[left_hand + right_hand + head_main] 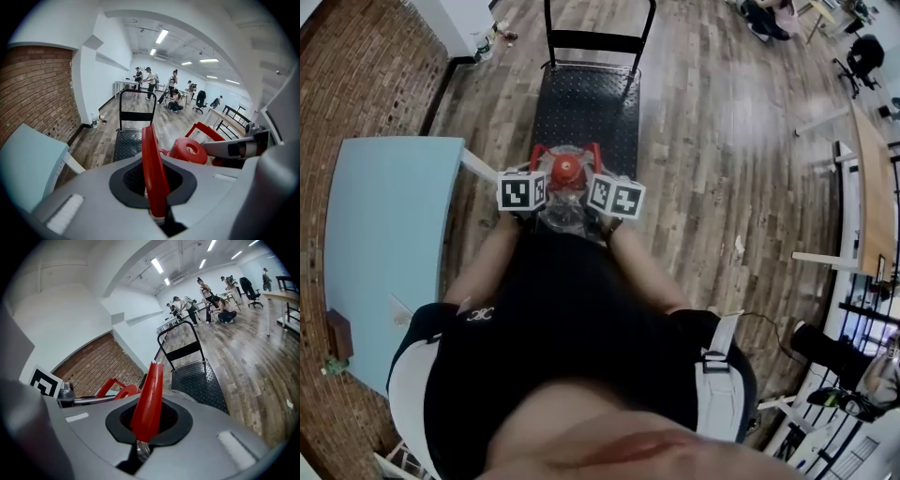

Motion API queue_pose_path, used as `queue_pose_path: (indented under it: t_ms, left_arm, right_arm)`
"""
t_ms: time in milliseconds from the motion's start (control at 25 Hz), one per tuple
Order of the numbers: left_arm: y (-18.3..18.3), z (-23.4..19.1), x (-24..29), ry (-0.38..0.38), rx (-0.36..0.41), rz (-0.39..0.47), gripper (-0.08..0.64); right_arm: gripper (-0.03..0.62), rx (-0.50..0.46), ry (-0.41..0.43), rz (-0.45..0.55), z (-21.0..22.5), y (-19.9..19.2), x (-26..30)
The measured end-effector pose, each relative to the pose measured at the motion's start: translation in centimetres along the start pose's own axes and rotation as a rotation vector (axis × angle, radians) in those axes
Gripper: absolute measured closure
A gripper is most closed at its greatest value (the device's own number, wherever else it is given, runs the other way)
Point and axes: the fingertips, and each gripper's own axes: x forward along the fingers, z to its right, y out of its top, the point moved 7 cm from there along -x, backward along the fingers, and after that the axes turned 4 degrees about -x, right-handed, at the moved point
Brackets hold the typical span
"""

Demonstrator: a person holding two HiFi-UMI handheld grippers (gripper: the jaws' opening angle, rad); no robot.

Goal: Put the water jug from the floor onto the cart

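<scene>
A clear water jug with a red cap sits between my two grippers, just short of the near end of the black cart. My left gripper is shut on the jug's left red handle. My right gripper is shut on the right red handle. The left gripper view shows the cap and the right gripper's fingers beyond it. In the right gripper view the cap lies to the left, with the cart ahead. My body hides the jug's base.
A light blue table stands close on the left, by the brick wall. The cart's upright push bar is at its far end. Wooden floor spreads to the right; desks, chairs and several people are far off.
</scene>
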Motion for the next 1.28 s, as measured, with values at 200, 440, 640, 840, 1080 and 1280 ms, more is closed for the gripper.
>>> queue_pose_path:
  t_ms: [200, 440, 640, 840, 1080, 1280]
  left_arm:
    - [0.7, -0.8, 2.0, -0.012, 0.011, -0.022, 0.548]
    - [3.8, -2.0, 5.3, -0.055, 0.017, -0.030, 0.548]
    - [7.1, -5.1, 8.6, -0.079, -0.006, -0.061, 0.548]
    - [10.4, -7.7, 11.0, -0.110, 0.007, -0.080, 0.549]
    - [13.3, -11.3, 14.4, -0.149, 0.004, -0.096, 0.549]
    - [14.5, -14.2, 16.7, -0.169, -0.037, -0.126, 0.549]
  right_arm:
    - [0.572, 0.018, -0.023, -0.012, 0.6, 0.4, 1.4]
    - [0.572, 0.017, -0.065, -0.018, 1.2, 3.2, 4.5]
    - [0.572, 0.023, -0.097, -0.039, 0.5, 6.3, 8.5]
    - [0.572, 0.032, -0.149, -0.064, 0.1, 8.5, 12.1]
    - [0.572, 0.043, -0.195, -0.131, -0.2, 10.0, 17.2]
    - [0.573, 0.034, -0.201, -0.197, -0.4, 11.0, 21.0]
